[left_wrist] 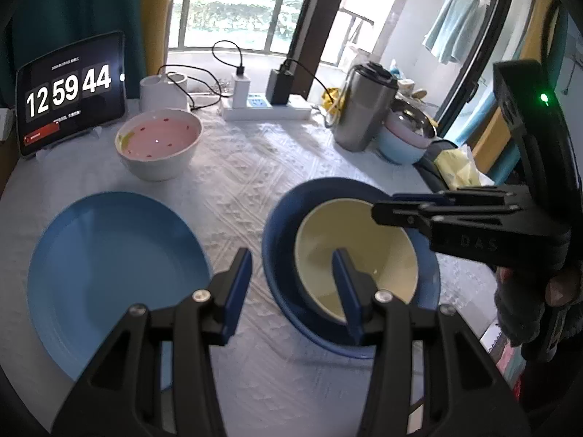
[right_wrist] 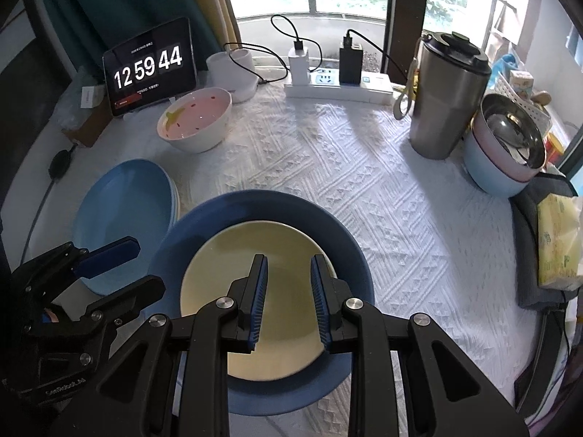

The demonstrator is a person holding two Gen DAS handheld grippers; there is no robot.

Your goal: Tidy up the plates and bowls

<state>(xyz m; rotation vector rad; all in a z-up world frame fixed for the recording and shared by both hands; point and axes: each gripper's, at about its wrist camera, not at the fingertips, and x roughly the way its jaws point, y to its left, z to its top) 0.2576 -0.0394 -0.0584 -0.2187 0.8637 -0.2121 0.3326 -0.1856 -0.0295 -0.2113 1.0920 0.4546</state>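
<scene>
A cream-yellow bowl (left_wrist: 346, 233) (right_wrist: 218, 266) sits nested inside a dark blue bowl (left_wrist: 277, 225) (right_wrist: 255, 204) on the white cloth. Left of them lies a light blue plate (left_wrist: 109, 273) (right_wrist: 124, 211). Further back stands a white bowl with a pink inside (left_wrist: 158, 138) (right_wrist: 196, 116). My left gripper (left_wrist: 289, 258) (right_wrist: 151, 265) hovers open over the dark bowl's left rim, its pads touching nothing. Above the yellow bowl my right gripper (right_wrist: 288, 266) (left_wrist: 382, 207) is open with a narrow gap, and only the bowl's inside shows between its pads.
A tablet clock (left_wrist: 69, 94) stands at the back left beside a white cup (right_wrist: 233, 69). A power strip (right_wrist: 339, 87) with chargers lines the window side. A steel tumbler (right_wrist: 448, 98), stacked bowls (right_wrist: 506, 156) and a tissue pack (right_wrist: 557, 240) crowd the right edge.
</scene>
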